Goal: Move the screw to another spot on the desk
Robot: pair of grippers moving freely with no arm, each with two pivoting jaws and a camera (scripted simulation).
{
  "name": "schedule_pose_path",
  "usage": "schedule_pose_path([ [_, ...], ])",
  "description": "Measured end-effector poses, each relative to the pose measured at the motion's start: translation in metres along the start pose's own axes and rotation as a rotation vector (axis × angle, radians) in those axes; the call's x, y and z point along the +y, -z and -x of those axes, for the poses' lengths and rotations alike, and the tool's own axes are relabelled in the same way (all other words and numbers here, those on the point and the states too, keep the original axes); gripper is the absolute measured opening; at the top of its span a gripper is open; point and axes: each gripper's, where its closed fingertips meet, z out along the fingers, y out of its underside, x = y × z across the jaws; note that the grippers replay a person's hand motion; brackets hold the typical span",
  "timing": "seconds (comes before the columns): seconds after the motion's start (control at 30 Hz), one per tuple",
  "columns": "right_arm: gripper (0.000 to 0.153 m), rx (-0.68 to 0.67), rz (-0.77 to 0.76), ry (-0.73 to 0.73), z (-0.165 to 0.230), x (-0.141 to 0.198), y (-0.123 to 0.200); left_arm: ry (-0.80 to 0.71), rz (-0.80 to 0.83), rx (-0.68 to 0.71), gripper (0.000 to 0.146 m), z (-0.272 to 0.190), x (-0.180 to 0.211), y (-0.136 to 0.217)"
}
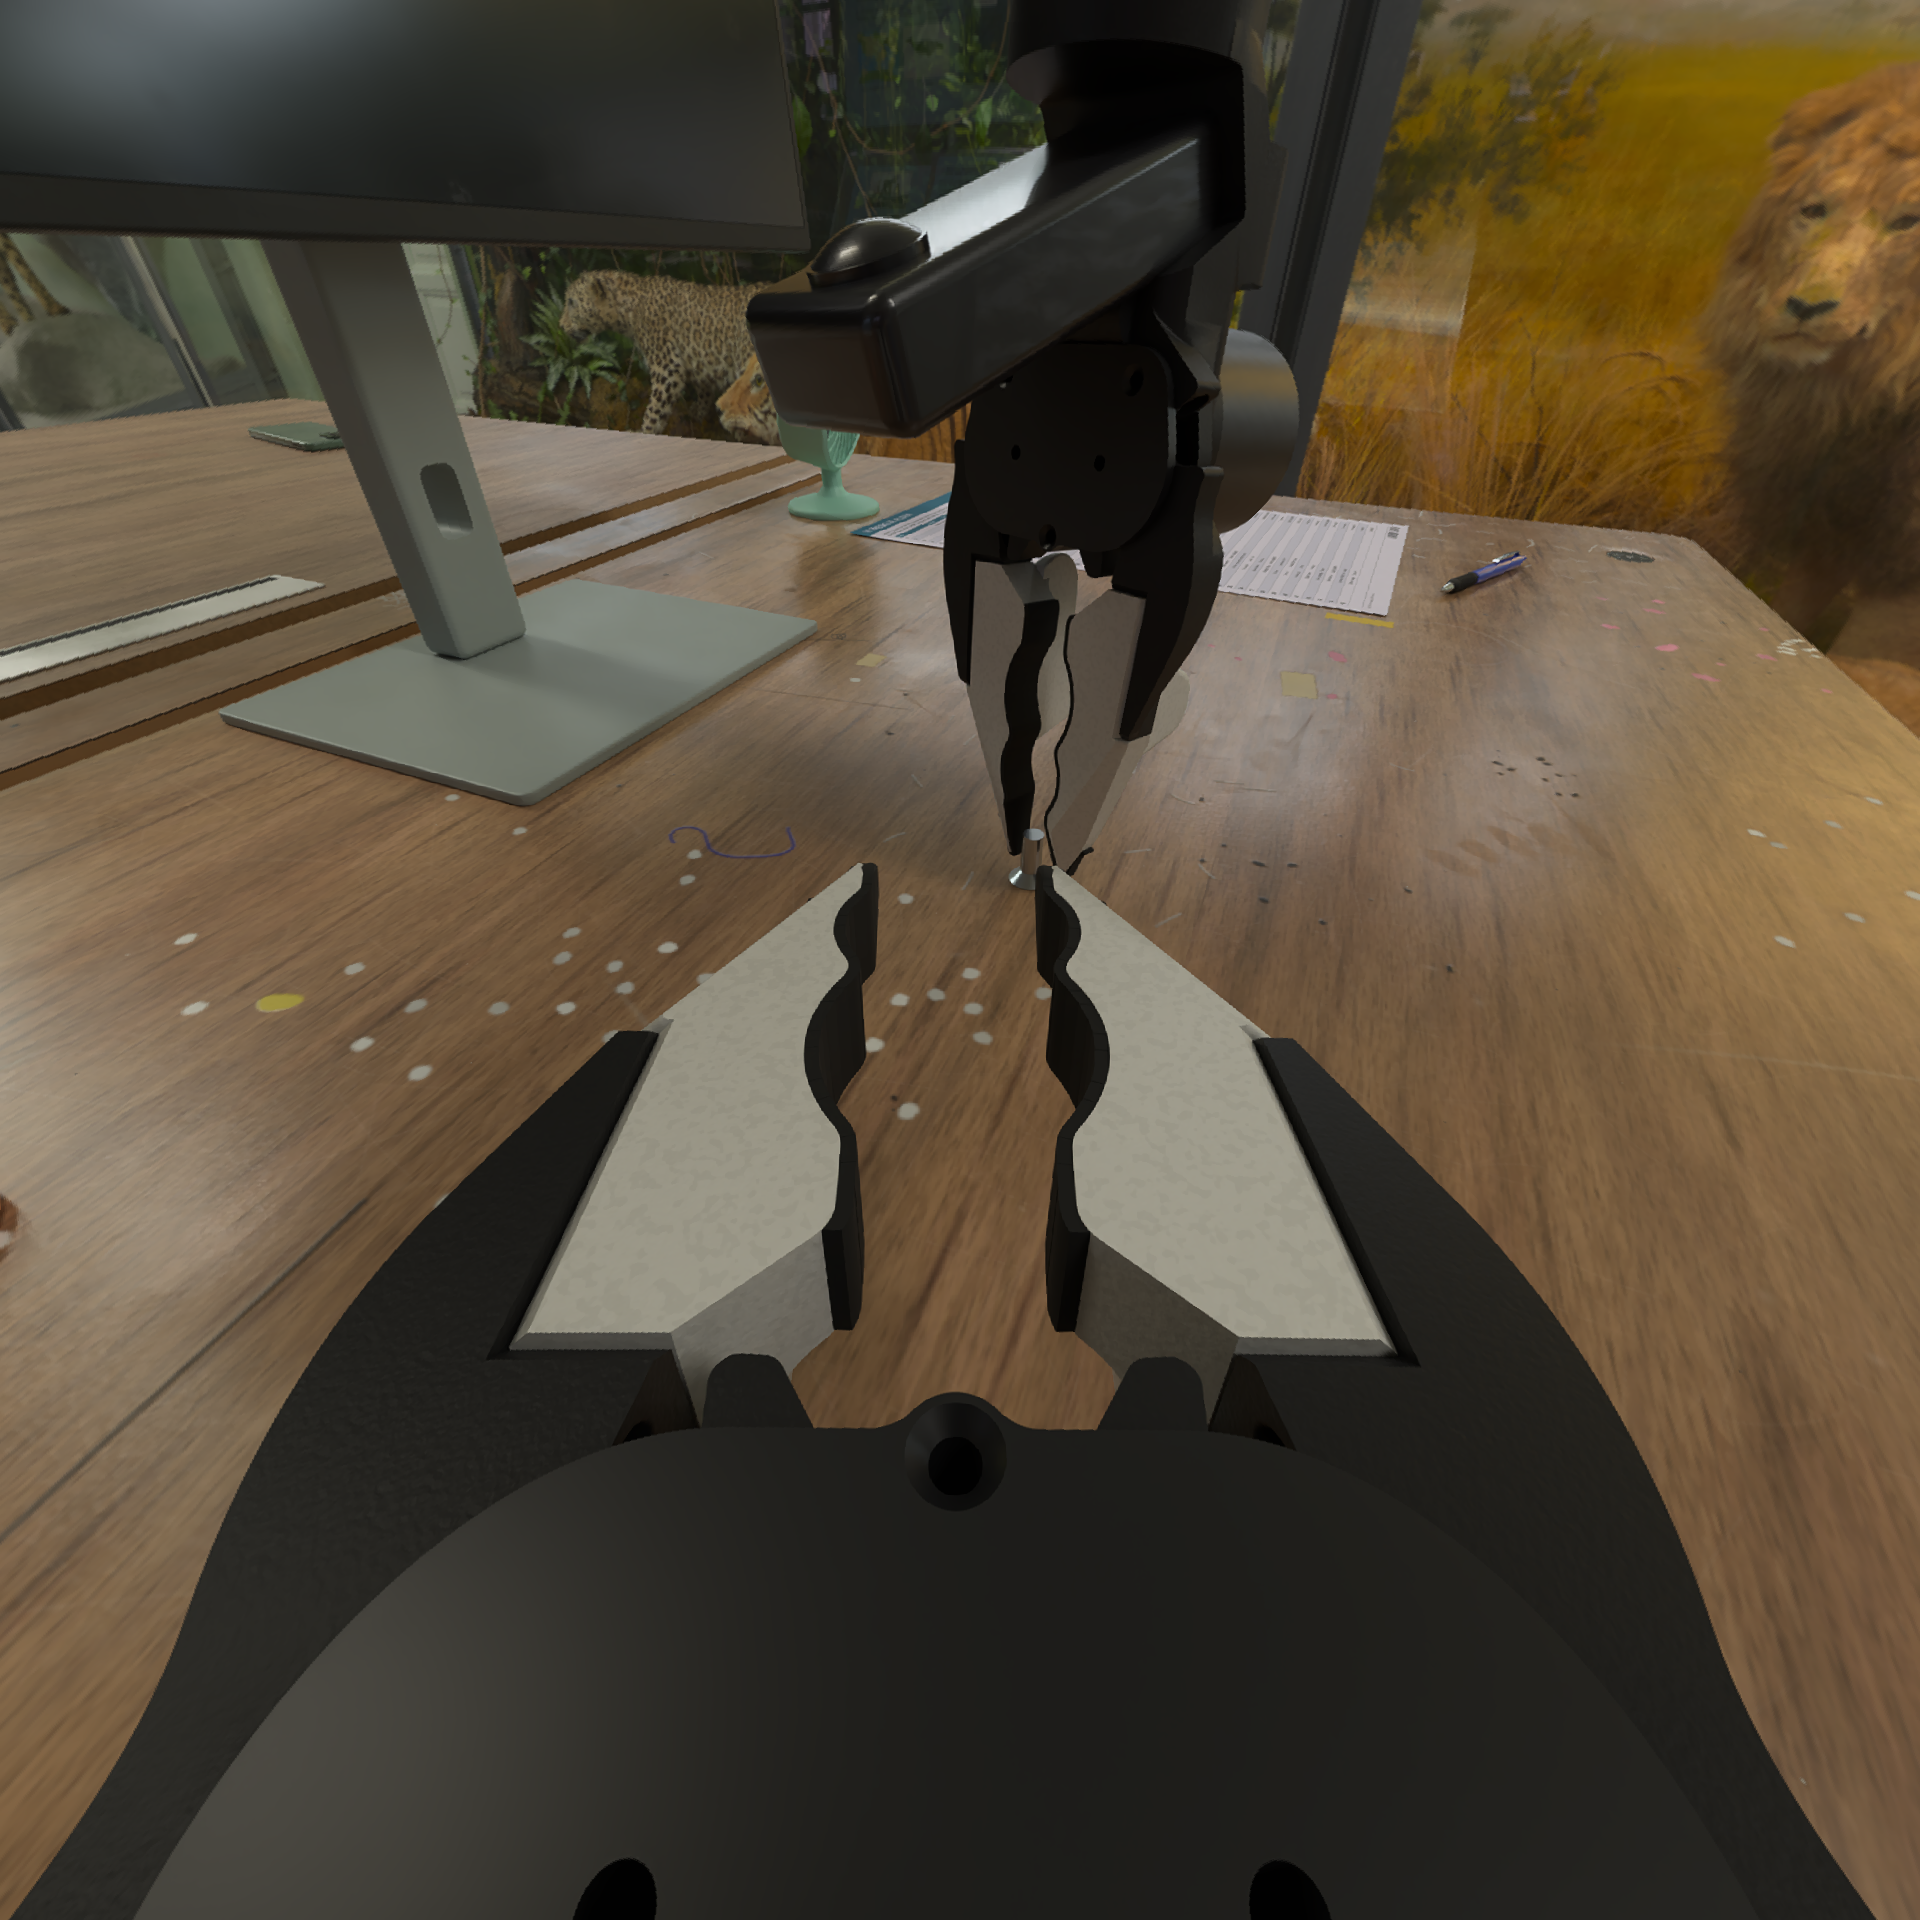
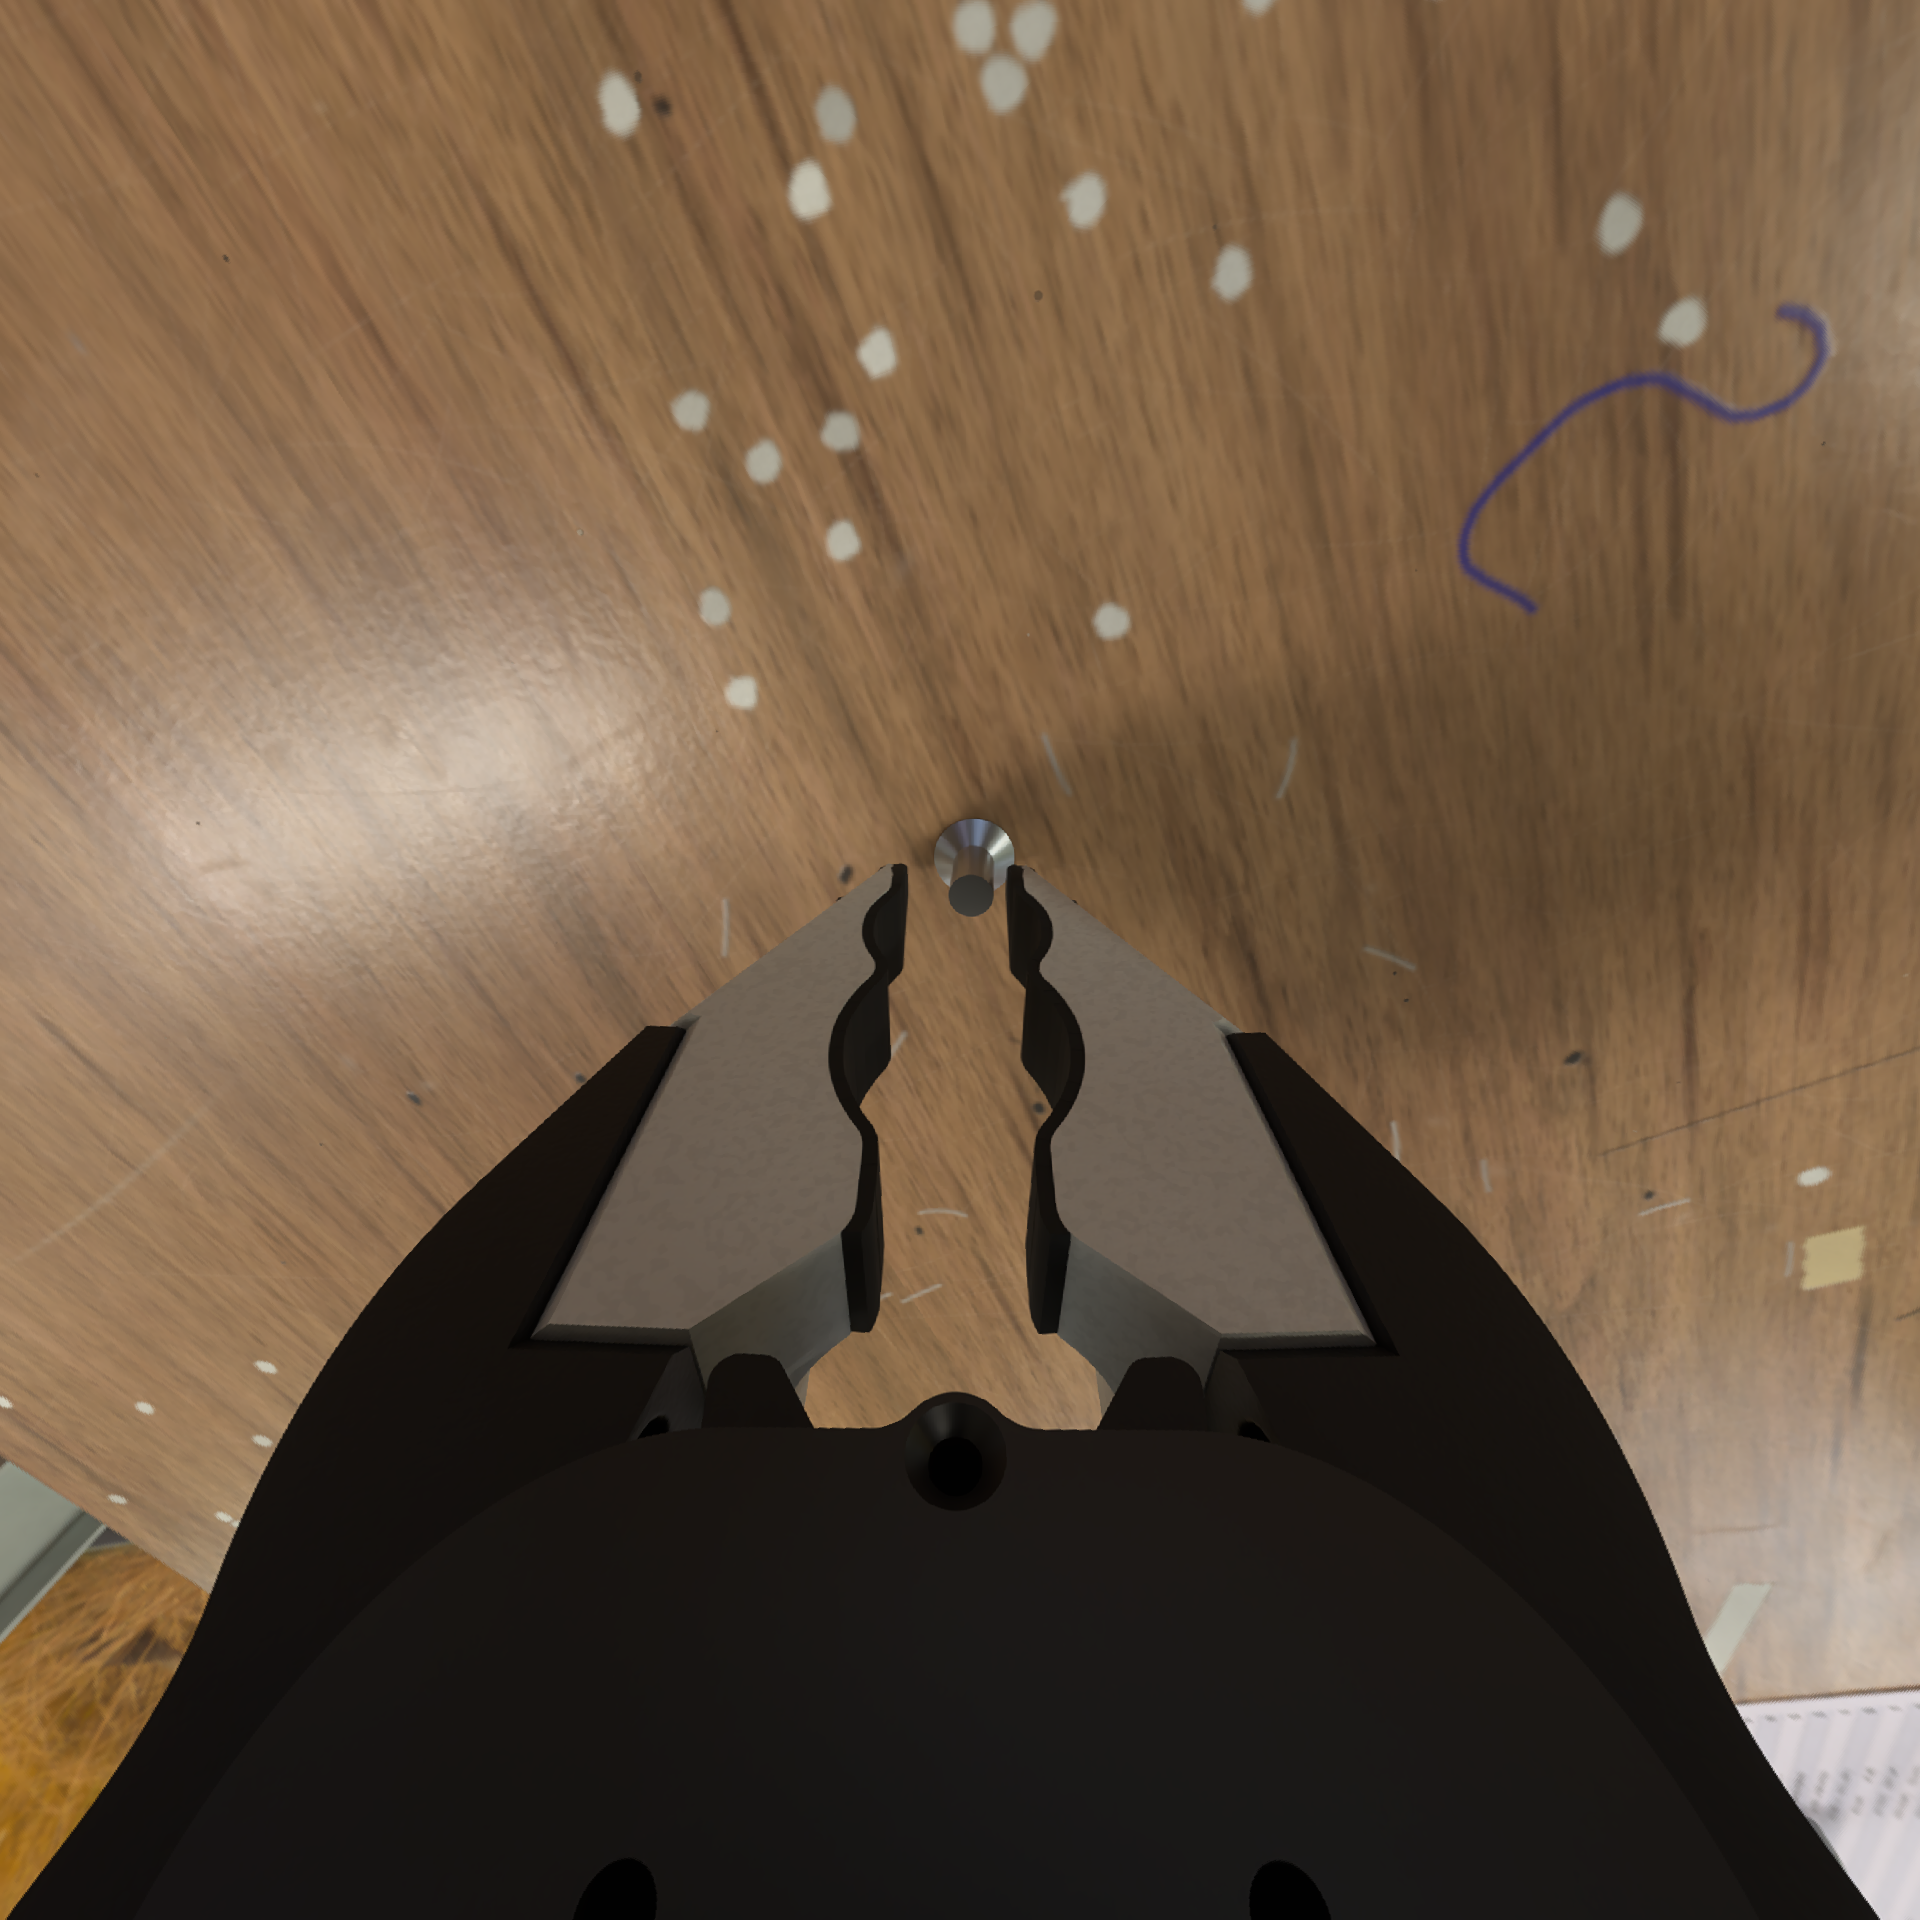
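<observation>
A small silver screw (image 1: 1023, 871) stands head-down on the wooden desk (image 1: 1455, 935). In the right wrist view the screw (image 2: 974, 847) sits just at the tips of my right gripper (image 2: 956, 875), which points straight down with its jaws open around the shaft, not touching it. My right gripper also shows in the left wrist view (image 1: 1049, 821), hanging directly above the screw. My left gripper (image 1: 956, 878) is open and empty, low over the desk, with its right fingertip just short of the screw.
A monitor on a grey stand (image 1: 520, 686) is at the left. A mint green stand (image 1: 831, 488), a printed sheet (image 1: 1320, 561) and a pen (image 1: 1486, 574) lie farther back. A blue scribble (image 2: 1652, 416) marks the desk. The desk's edge runs along the right.
</observation>
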Motion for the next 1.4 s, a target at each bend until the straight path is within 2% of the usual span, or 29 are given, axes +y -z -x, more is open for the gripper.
schedule_pose_path([
  [0.07, 0.024, 0.013, 0.02, 0.009, 0.0, 0.0, 0.0, 0.002, 0.0, 0.001, 0.03, 0.0, 0.0, 0.0],
  [0.3, 0.024, -0.003, 0.003, 0.0, 0.0, -0.002, -0.001, 0.003, 0.001, 0.006, 0.03, 0.0, 0.0, 0.0],
  [0.43, 0.028, 0.028, -0.169, 0.028, -0.002, -0.009, 0.004, 0.001, -0.002, -0.007, 0.03, 0.002, -0.001, 0.003],
  [0.5, 0.036, 0.053, -0.265, -0.009, -0.006, -0.01, 0.017, 0.006, -0.006, -0.013, 0.03, 0.004, -0.001, 0.005],
  [0.6, 0.037, 0.062, -0.455, -0.01, -0.007, -0.011, 0.041, 0.008, -0.011, -0.017, 0.03, 0.006, -0.002, 0.006],
  [0.73, 0.034, 0.111, -0.553, 0.065, -0.008, -0.004, 0.037, 0.009, -0.005, -0.012, 0.03, 0.006, -0.001, 0.004],
  [0.87, 0.032, 0.076, -0.58, 0.071, -0.005, -0.003, 0.016, -0.001, 0.011, -0.015, 0.03, 0.004, 0.001, 0.002],
  [1.03, 0.032, 0.032, -0.597, 0.057, -0.005, -0.005, 0.006, 0.004, 0.011, -0.024, 0.03, 0.005, 0.002, 0.003],
  [1.07, 0.028, 0.024, -0.591, 0.054, -0.005, -0.005, 0.005, 0.007, 0.012, -0.026, 0.03, 0.005, 0.003, 0.003],
  [1.13, 0.008, -0.005, -0.591, 0.059, -0.004, -0.008, 0.002, 0.009, 0.015, -0.03, 0.03, 0.007, 0.004, 0.003],
  [1.4, 0.008, -0.07, -0.637, 0.061, -0.016, -0.053, 0.005, 0.019, 0.015, -0.048, 0.03, 0.015, 0.005, 0.005],
])
